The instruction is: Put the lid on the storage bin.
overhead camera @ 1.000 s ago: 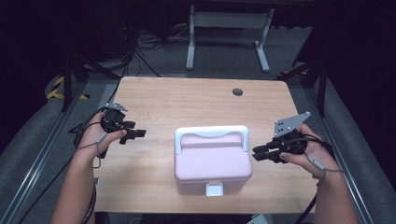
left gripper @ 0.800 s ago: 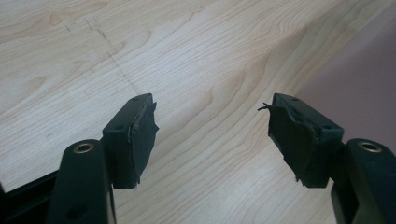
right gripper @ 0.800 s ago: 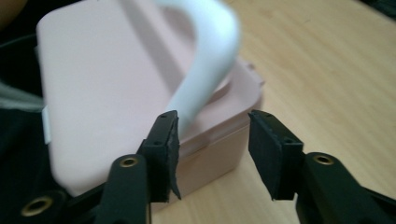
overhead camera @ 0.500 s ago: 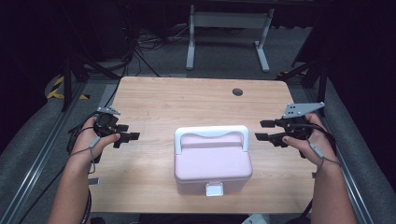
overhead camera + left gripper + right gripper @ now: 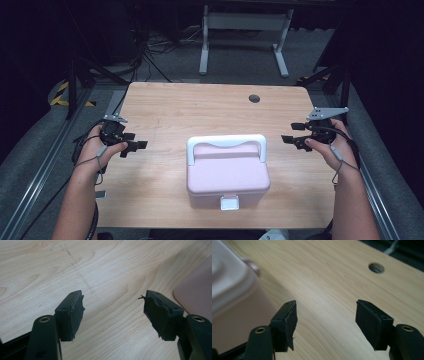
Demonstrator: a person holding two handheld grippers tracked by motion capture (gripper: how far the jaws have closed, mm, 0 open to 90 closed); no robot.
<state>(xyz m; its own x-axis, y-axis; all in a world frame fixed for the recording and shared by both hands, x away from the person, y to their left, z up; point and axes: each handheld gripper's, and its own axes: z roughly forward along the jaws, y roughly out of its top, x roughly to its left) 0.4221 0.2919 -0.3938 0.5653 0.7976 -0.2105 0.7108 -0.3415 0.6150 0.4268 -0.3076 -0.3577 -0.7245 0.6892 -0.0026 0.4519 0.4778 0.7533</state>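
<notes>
A: Start nearest the person. What sits there?

B: A pink lidded box [image 5: 227,175] stands on the wooden table [image 5: 170,105], close to the near edge and about midway across. Its white latch [image 5: 229,202] faces the person, and a white handle [image 5: 226,145] lies folded over the far part of the lid.

A: And the hands?

B: One on each side of the box, both apart from it. The left gripper [image 5: 134,147] is near the table's left edge, pointing in toward the box. In the left gripper view its jaws stand wide, with bare wood between them and a pink corner of the box at the right edge [image 5: 197,292].

A: The right one?

B: The right gripper [image 5: 291,141] is out by the right edge, level with the handle and pointing in at the box, the grey three-cornered plate on top. Its jaws have just been opening and now gape wide; nothing lies between the pads [image 5: 289,325], just tabletop. The box fills the left of that view [image 5: 232,287].

A: Farther off?

B: A round cable hole [image 5: 254,98] near the far edge of the table, right of middle. Beyond the table, a white metal frame [image 5: 244,30] stands on the dark floor, with cables [image 5: 145,50] lying to its left.
</notes>
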